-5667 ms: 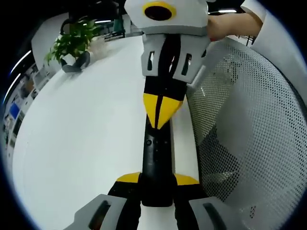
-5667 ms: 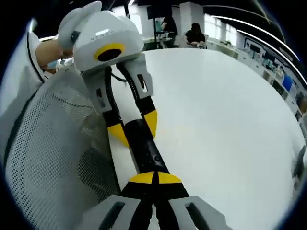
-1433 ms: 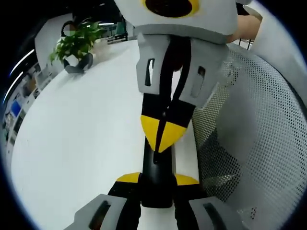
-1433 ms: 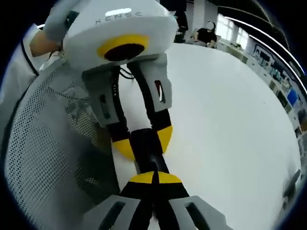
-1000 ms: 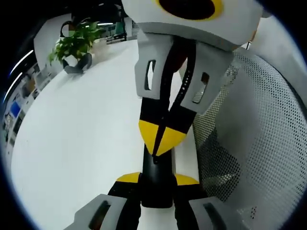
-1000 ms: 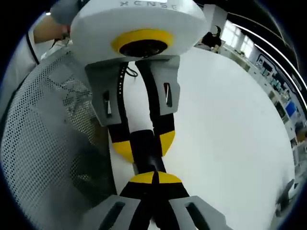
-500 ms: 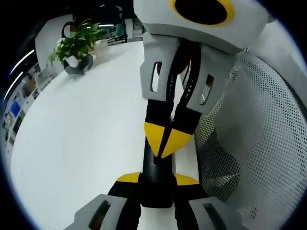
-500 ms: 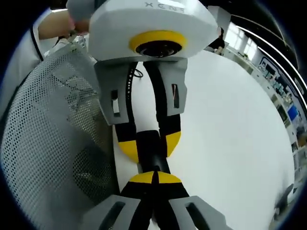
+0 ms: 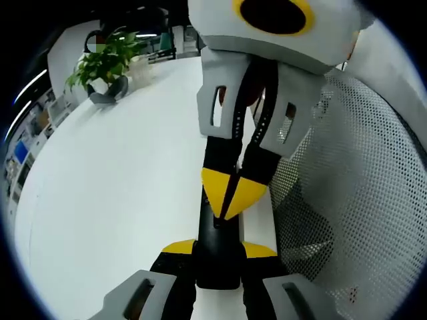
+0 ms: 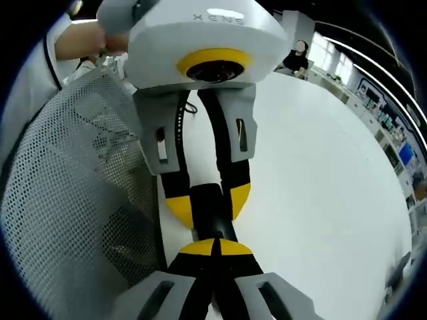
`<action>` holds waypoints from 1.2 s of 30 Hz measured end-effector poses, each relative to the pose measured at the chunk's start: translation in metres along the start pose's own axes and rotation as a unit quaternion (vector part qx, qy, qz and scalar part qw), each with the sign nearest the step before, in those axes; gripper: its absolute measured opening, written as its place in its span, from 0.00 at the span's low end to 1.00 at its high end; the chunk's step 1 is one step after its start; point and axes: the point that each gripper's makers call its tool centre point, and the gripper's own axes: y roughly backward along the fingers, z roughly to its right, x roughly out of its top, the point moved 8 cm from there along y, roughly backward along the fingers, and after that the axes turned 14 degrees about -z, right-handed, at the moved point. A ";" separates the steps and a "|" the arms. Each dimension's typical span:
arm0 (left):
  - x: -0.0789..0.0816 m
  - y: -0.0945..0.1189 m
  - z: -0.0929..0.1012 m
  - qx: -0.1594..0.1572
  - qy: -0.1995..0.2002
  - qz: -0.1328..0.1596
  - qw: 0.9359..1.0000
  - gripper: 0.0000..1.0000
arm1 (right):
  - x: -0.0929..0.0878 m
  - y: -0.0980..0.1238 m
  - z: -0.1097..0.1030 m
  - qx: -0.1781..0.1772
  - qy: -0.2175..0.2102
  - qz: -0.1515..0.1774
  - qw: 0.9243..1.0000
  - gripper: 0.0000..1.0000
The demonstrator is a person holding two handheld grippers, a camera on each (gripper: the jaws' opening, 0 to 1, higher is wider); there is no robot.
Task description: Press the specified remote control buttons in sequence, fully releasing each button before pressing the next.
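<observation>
A black remote control (image 9: pixel 217 257) lies lengthwise between the yellow-tipped jaws of my left gripper (image 9: pixel 218 249), which is shut on its near end. My right gripper (image 9: pixel 227 199) comes down from the top of the left gripper view, shut, and its joined yellow tips rest on the remote's upper face. In the right gripper view my right gripper (image 10: pixel 213 248) has its tips together on the remote control (image 10: pixel 212 227). Opposite it, my left gripper (image 10: pixel 207 200) clamps the remote from both sides. The buttons under the tips are hidden.
A white table (image 9: pixel 113 173) spreads beneath both grippers. A potted plant (image 9: pixel 100 67) stands at its far corner. A white mesh chair back (image 9: pixel 347 200) lies close beside the remote, the same chair back (image 10: pixel 73 200) at left. A person's hand (image 10: pixel 87 40) shows behind it.
My right gripper has come closer and its shut tips have slid down the remote toward the left gripper's jaws. Over the last half second almost nothing has moved.
</observation>
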 end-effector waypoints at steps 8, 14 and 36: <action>0.000 0.000 0.000 0.000 0.004 0.002 1.000 0.24 | 0.014 -0.006 -0.014 -0.008 -0.002 0.015 1.000 0.00; 0.001 0.000 0.001 0.001 0.005 -0.001 1.000 0.24 | 0.008 -0.003 -0.002 -0.001 -0.036 0.022 0.999 0.00; 0.002 0.000 0.001 0.003 0.004 -0.008 1.000 0.24 | 0.011 -0.005 -0.004 -0.026 -0.048 0.014 0.998 0.00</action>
